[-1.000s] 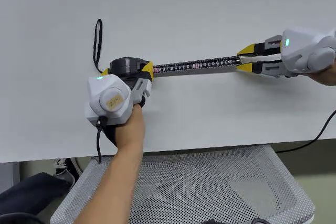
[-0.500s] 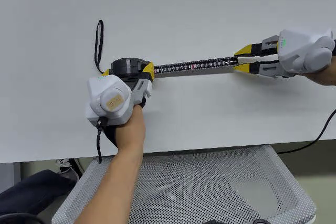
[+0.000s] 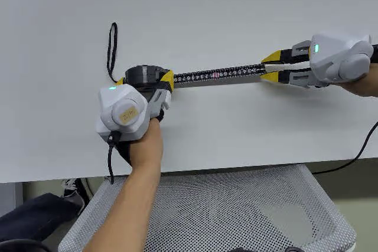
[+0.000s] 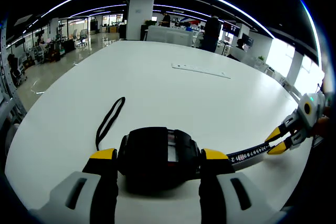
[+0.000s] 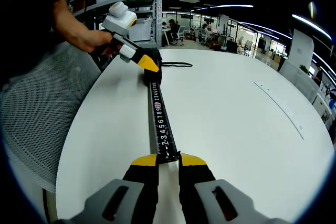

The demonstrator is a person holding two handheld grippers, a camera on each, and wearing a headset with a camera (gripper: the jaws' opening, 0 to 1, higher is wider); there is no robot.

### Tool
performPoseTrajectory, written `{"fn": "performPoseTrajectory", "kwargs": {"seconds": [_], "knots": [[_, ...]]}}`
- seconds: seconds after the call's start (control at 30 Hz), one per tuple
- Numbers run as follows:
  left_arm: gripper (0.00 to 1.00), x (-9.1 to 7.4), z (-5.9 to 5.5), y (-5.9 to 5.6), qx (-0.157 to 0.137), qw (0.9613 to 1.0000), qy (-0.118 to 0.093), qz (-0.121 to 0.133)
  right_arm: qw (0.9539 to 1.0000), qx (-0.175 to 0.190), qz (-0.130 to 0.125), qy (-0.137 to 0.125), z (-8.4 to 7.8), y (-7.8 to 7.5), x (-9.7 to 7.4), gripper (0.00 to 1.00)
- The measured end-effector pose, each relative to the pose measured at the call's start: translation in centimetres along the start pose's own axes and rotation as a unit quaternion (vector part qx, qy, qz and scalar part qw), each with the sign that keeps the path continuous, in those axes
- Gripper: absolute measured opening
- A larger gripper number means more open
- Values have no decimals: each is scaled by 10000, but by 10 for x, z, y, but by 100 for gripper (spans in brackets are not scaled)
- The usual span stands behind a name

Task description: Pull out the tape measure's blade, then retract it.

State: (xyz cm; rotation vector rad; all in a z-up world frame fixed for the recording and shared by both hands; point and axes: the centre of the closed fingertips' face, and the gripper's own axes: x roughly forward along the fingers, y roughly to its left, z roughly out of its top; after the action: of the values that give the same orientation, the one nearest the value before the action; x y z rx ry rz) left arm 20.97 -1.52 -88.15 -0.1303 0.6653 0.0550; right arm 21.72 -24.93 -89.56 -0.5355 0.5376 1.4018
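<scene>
While case (image 3: 143,75) clamped, blade (image 3: 218,74) extended.

The right gripper (image 5: 168,159) hides the tip of the blade (image 5: 160,119).

L gripper (image 3: 143,79): white-grey rounded shell (image 3: 112,107), green LED (image 3: 111,87) on top, round tan sticker (image 3: 128,113), black cable (image 3: 110,157) off the rear. R gripper (image 3: 271,67): same shell, green LED too. Both have black fingers (image 3: 167,78) w/ yellow tips.
</scene>
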Motion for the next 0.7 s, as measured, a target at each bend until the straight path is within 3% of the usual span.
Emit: {"fn": "performPoseTrajectory", "kwargs": {"seconds": [0.7], "knots": [[59,-1,1,0,-79,10000,12,-56,9999,-48,9,-111,12,-1,8,12]]}}
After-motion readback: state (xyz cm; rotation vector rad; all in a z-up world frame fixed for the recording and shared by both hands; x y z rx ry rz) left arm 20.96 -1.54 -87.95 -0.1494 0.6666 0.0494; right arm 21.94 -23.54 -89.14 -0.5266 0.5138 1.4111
